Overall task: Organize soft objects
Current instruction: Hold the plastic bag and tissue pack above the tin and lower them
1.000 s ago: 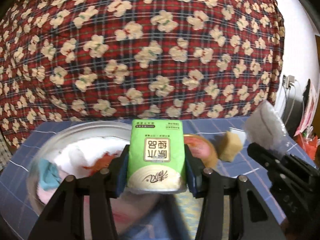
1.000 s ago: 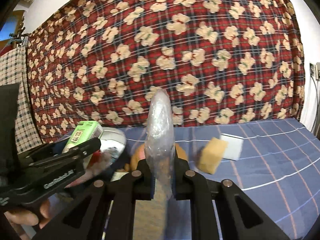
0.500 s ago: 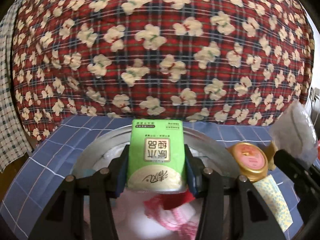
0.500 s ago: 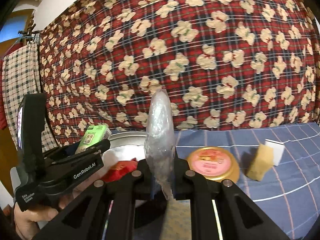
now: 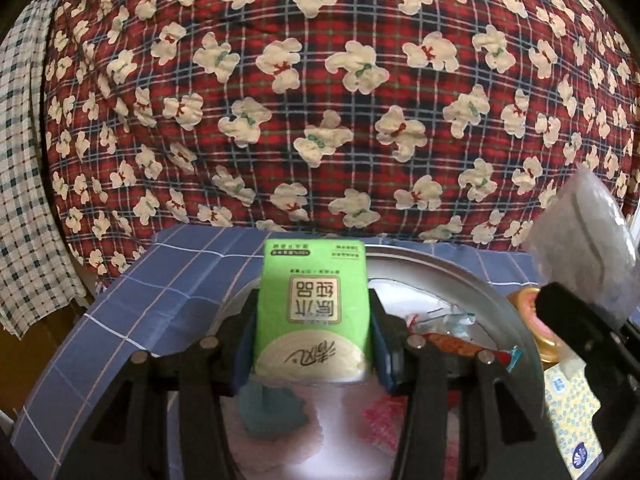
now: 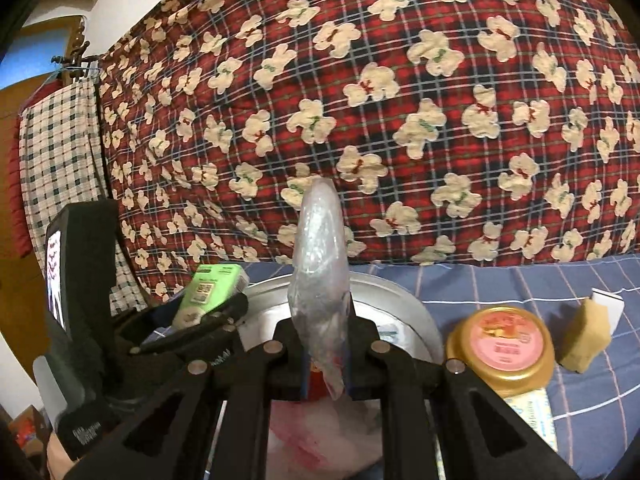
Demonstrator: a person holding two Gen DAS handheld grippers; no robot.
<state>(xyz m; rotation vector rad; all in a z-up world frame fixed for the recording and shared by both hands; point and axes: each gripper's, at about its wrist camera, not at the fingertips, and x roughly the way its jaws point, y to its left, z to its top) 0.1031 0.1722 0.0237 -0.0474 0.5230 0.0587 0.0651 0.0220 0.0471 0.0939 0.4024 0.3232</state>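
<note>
My left gripper (image 5: 313, 354) is shut on a green tissue pack (image 5: 313, 312) and holds it above a round metal basin (image 5: 472, 284). The basin holds soft items: a teal cloth (image 5: 272, 408), red and pink fabric (image 5: 384, 420) and small wrappers (image 5: 452, 336). My right gripper (image 6: 326, 364) is shut on a clear plastic packet (image 6: 320, 264), held upright over the same basin (image 6: 404, 304). The packet also shows at the right of the left wrist view (image 5: 588, 248). The green tissue pack and left gripper show at the left of the right wrist view (image 6: 208, 292).
A gold jar with a pink lid (image 6: 506, 344) stands right of the basin, with a yellow sponge (image 6: 584, 340) and a white block (image 6: 608, 304) beyond it. A yellow patterned pack (image 5: 572, 412) lies by the basin. A red plaid quilt (image 5: 320, 100) rises behind the blue checked cloth (image 5: 140, 304).
Both grippers have swung left with their loads, so the basin now sits below them. The jar and sponge have shifted to the right in view.
</note>
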